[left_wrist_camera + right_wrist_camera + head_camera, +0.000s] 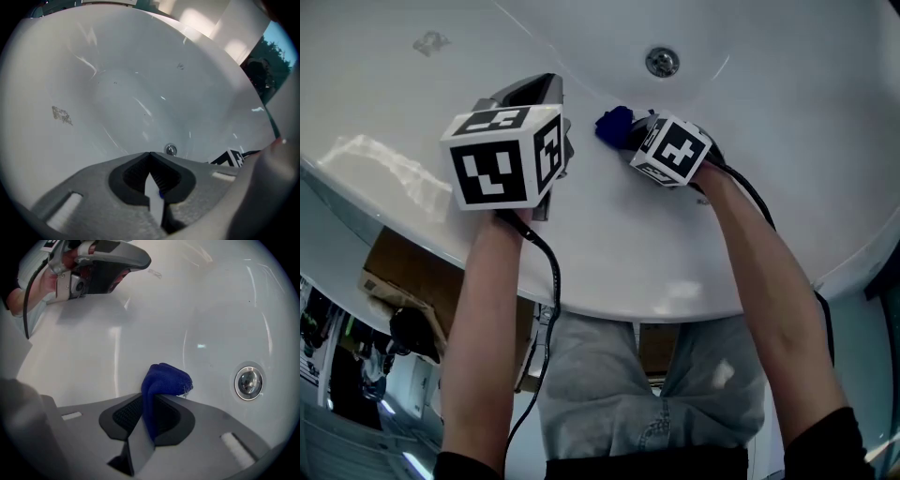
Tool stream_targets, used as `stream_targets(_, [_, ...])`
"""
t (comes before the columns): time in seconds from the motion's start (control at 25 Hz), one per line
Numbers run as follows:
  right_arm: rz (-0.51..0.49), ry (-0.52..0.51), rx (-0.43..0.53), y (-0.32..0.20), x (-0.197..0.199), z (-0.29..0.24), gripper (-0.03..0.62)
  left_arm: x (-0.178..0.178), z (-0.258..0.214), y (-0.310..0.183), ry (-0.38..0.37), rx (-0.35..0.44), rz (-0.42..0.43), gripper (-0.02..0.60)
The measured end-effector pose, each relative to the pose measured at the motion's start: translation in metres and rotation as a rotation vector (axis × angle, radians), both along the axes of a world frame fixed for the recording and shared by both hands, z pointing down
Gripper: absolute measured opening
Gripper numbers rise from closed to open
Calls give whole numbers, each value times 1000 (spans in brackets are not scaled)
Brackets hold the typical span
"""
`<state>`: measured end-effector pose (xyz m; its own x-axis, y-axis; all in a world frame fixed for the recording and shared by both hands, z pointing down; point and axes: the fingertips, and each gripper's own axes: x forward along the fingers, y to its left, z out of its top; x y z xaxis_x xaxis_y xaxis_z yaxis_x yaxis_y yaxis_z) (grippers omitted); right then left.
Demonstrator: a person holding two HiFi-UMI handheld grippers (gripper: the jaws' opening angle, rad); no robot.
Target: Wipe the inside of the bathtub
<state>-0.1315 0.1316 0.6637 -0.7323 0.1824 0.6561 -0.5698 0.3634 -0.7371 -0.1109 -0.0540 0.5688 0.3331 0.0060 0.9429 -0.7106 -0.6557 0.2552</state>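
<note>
In the right gripper view, the right gripper (151, 401) is seen clamped on a blue cloth (164, 378). The bunched end of the cloth is held against the white inner wall of the bathtub (140, 324). Near it, to the right, a round metal drain (248, 382) is set. Only the left gripper view shows the jaws of the left gripper (150, 154): they are closed tip to tip, with nothing between. Further up the wall, a grey smudge (61, 114) is seen.
</note>
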Motion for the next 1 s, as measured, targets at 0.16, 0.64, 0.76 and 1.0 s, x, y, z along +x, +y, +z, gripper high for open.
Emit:
stream_targets(0.16, [51, -23, -23, 5, -5, -20, 78, -1, -11, -2, 9, 12, 6, 5])
stream_targets(0.64, [-34, -47, 51, 26, -22, -75, 78, 9, -44, 7, 77, 32, -58, 5])
stream_targets(0.76, [-46, -61, 55, 31, -24, -87, 78, 10, -48, 10, 81, 33, -50, 5])
stream_targets(1.0, [-74, -97, 84, 42, -29, -120, 78, 14, -56, 19, 103, 32, -49, 5])
